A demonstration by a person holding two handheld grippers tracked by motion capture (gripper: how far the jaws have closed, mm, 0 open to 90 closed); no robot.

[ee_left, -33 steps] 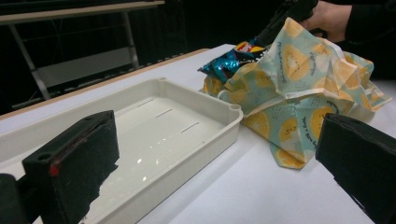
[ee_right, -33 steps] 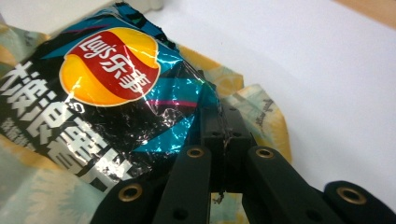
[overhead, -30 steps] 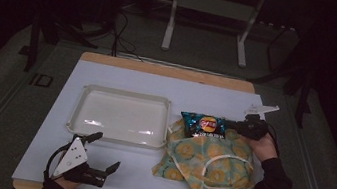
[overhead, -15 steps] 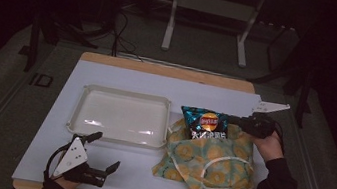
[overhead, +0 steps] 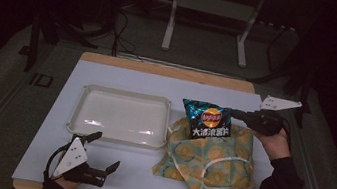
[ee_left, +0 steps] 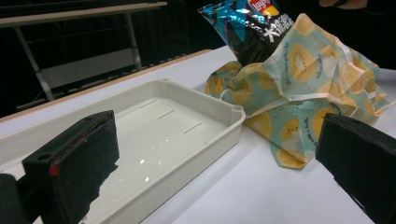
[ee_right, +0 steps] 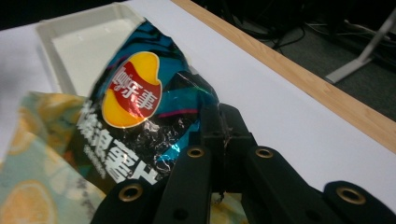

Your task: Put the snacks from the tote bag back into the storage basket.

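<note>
From above, your right gripper point(overhead: 240, 116) is clamped on the right edge of the chip bag point(overhead: 206, 120), which stands upright with its lower end down in the open mouth of the fruit-print cloth bag point(overhead: 210, 159); that cloth bag lies crumpled on the white table point(overhead: 124, 75), just to the right of the empty white tray point(overhead: 122, 116). Your right hand point(overhead: 276, 141) comes in from the table's right edge. Your left gripper point(overhead: 103, 153) sits near the front left corner, in front of the tray, its jaws spread wide with nothing between them. In the left gripper view, your two black jaws stand far apart at the bottom corners, bare tabletop point(ee_left: 261, 186) and the tray's point(ee_left: 187, 140) near corner between them; beyond, the cloth bag point(ee_left: 308, 88) lies against the tray's far end, with the chip bag point(ee_left: 250, 23) sticking up out of it at a tilt. In the right gripper view, your jaws are pressed together, pinching a fold of the chip bag's point(ee_right: 135, 121) foil edge at their tips point(ee_right: 218, 120); the cloth bag point(ee_right: 32, 172) shows under and to the left of the chip bag, the tray point(ee_right: 84, 42) lies behind it, and the table's wooden edge point(ee_right: 327, 93) runs across at the right.
</note>
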